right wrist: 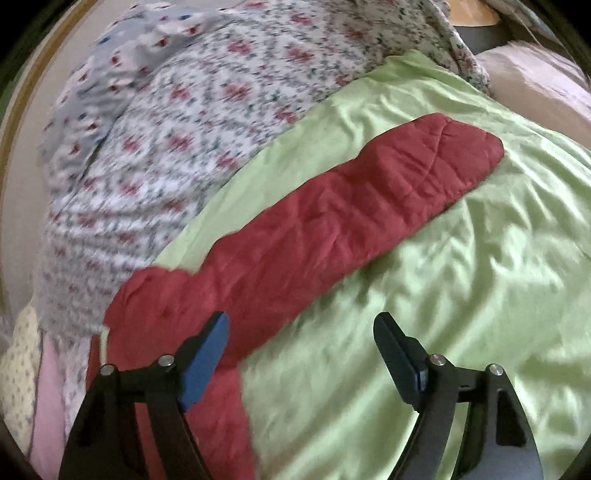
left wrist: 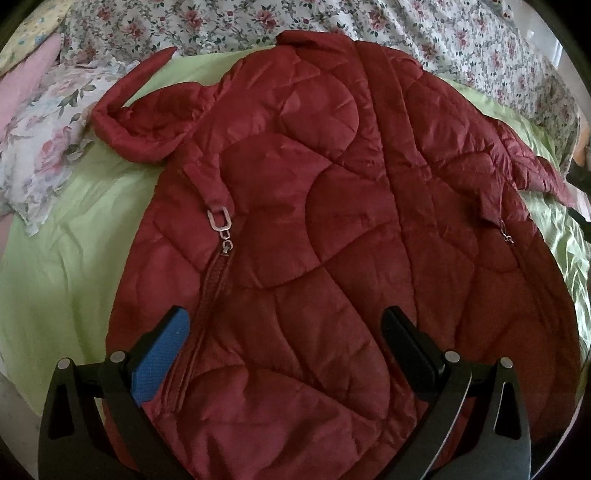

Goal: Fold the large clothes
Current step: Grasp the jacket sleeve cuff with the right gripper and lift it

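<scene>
A dark red quilted jacket lies spread flat, front up, on a light green sheet. Its closed front zip runs up the middle, and metal pocket zip pulls show on each side. One sleeve lies bent at the upper left. My left gripper hovers open over the jacket's lower part, holding nothing. In the right wrist view the other sleeve lies stretched out straight across the green sheet. My right gripper is open and empty just above the sleeve's shoulder end.
A floral quilt lies bunched along the far side of the bed and shows in the right wrist view. A floral pillow lies at the left. A pink cushion sits at the far right.
</scene>
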A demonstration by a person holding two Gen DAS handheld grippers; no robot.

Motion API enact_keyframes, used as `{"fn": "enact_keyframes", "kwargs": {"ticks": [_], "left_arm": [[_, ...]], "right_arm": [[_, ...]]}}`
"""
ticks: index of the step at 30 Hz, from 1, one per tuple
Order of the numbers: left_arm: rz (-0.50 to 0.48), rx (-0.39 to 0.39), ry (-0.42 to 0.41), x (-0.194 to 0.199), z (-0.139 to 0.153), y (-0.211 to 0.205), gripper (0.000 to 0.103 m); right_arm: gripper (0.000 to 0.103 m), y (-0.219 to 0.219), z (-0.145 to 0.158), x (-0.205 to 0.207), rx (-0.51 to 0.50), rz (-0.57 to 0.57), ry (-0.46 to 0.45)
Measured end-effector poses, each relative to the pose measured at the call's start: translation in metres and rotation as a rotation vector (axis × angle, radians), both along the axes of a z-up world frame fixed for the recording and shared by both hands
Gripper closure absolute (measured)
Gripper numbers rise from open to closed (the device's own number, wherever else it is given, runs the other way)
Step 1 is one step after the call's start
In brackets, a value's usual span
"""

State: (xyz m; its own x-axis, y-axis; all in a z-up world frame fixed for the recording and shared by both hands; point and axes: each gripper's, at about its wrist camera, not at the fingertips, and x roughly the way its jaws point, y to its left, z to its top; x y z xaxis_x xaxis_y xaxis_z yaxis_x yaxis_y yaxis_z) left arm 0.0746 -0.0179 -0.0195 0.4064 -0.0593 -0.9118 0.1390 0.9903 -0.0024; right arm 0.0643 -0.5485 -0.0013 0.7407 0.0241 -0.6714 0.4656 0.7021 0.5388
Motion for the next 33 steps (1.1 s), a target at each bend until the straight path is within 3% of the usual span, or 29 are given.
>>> {"fn": "enact_keyframes", "kwargs": {"ticks": [7,10,16,18,21,27,33], "left_arm": [[-0.008,0.015,-0.002,0.005,-0.003,-0.005,0.000],[-0.007,0.024,0.008,0.007,-0.007,-0.006,0.000],[0.000,0.002,0.020,0.009,-0.013,-0.006,0.000],[0.000,-0.009,0.016,0.010,-0.014,-0.008,0.000],[-0.006,-0.021,0.015,0.009,-0.013,-0.009,0.000],[-0.007,-0.026,-0.005,0.005,-0.011,-0.006,0.000],[0.013,-0.063,0.003,0.000,-0.010,0.002,0.000]], "right_arm": [[0.048,-0.053,-0.039,0.033,0.096,-0.095,-0.003],[0.050,-0.071,-0.040,0.038,0.084,-0.144,-0.033],[0.077,-0.088,-0.029,0.039,0.059,-0.195,-0.064],[0.087,-0.081,-0.022,0.041,0.030,-0.178,-0.076],[0.092,-0.066,-0.005,0.042,-0.006,-0.121,-0.112],[0.094,-0.019,0.036,0.054,-0.120,-0.001,-0.160],[0.094,0.061,0.077,0.078,-0.224,0.217,-0.210]]}}
